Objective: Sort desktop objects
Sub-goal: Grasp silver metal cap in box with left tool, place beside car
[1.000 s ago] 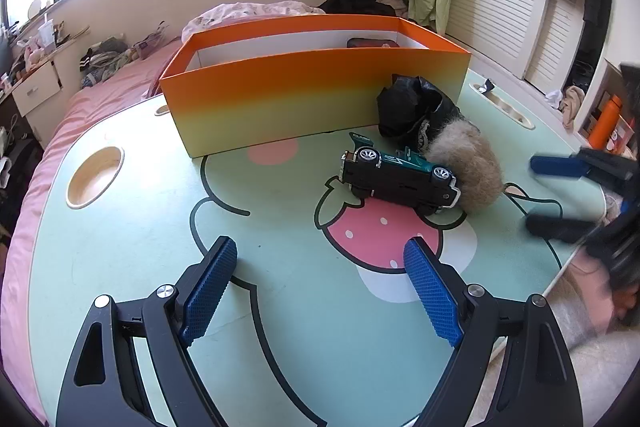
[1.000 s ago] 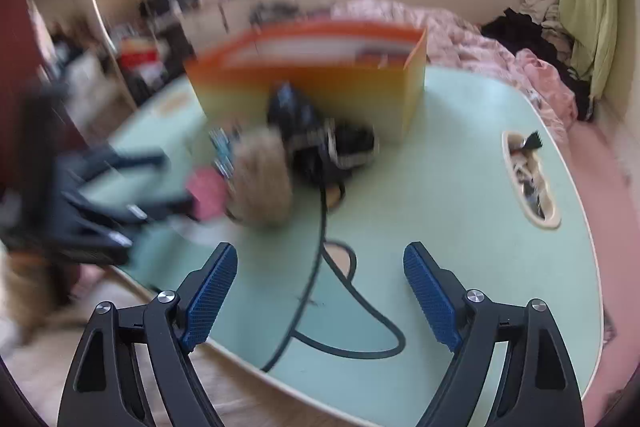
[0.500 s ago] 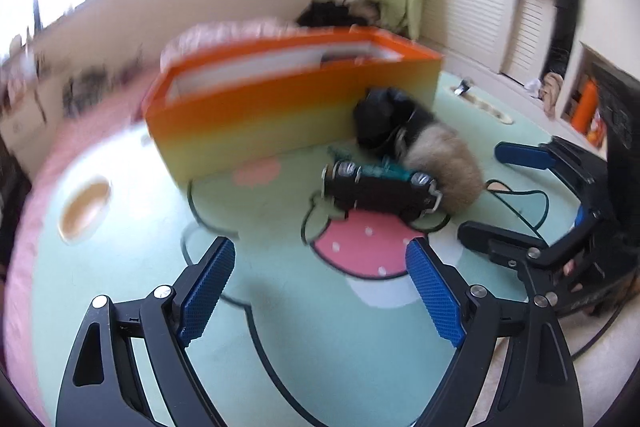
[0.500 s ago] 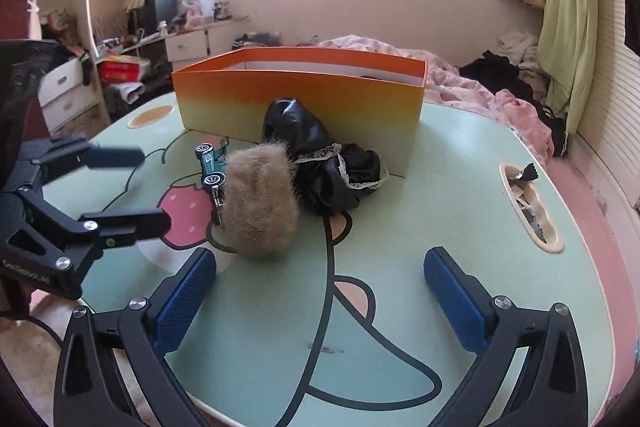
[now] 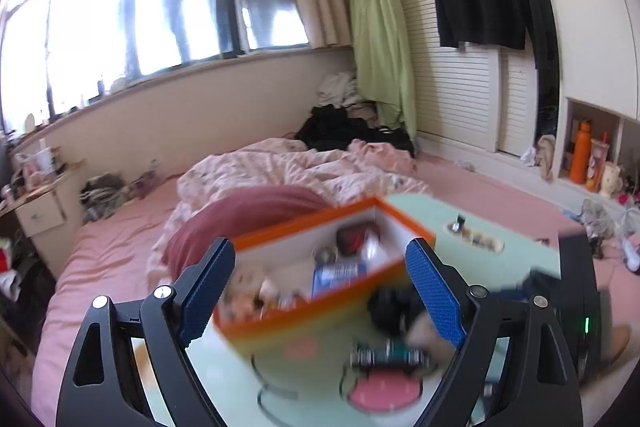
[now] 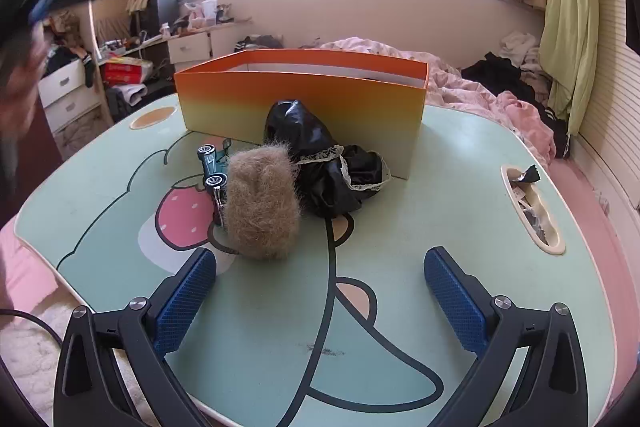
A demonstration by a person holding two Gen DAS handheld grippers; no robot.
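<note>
A fluffy tan ball (image 6: 262,203) lies mid-table, touching a teal toy car (image 6: 214,171) on its left and a black lace-trimmed cloth (image 6: 328,167) behind it. Behind them stands the orange box (image 6: 300,95). My right gripper (image 6: 320,303) hovers low over the near table, open wide and empty, a short way from the ball. My left gripper (image 5: 320,291) is raised above the table, open and empty; its view is blurred and looks over the box (image 5: 320,267), which holds a red item (image 5: 354,235) and a blue-white pack (image 5: 336,275). The car (image 5: 388,355) shows blurred below.
The green cartoon table (image 6: 440,187) has an oval recess (image 6: 532,211) with wrappers at right and a round one (image 6: 154,117) at far left. A pink bed lies behind it. A black cable (image 6: 24,319) runs past the near-left edge.
My left gripper has risen and tilted up, so its view now looks into the box from above. My right gripper's jaws have widened and its view has steadied.
</note>
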